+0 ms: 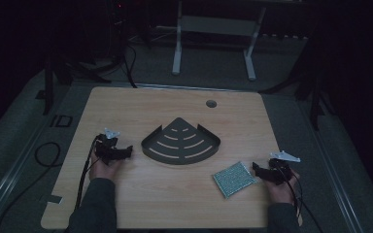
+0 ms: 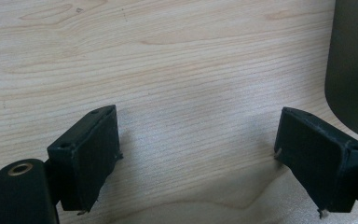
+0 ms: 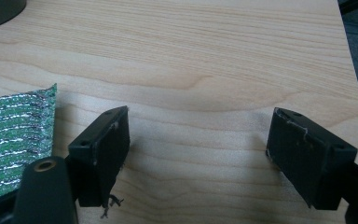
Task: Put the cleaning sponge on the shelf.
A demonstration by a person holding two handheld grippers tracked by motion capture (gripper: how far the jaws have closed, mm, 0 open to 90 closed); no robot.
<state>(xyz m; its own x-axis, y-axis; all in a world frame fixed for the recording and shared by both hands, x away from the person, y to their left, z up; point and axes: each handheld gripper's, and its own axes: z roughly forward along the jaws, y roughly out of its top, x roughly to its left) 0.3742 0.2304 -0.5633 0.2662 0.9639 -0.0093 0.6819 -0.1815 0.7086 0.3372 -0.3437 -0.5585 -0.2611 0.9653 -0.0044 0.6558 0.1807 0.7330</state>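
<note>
A dark fan-shaped slotted rack (image 1: 180,142) lies in the middle of the wooden table (image 1: 126,107). A green and silver scouring pad (image 1: 233,178) lies flat at the front right. My left gripper (image 1: 126,151) rests on the table left of the rack, jaws wide apart with bare wood between them (image 2: 198,154); the rack's dark wall (image 2: 352,70) stands at the right edge of the left gripper view. My right gripper (image 1: 258,170) sits just right of the pad, open and empty (image 3: 198,154), with the pad (image 3: 14,140) beside its left jaw.
A round cable hole (image 1: 211,103) is near the table's far edge. Cables (image 1: 48,155) lie on the floor at the left. A white desk frame (image 1: 213,39) stands beyond the table in the dark room.
</note>
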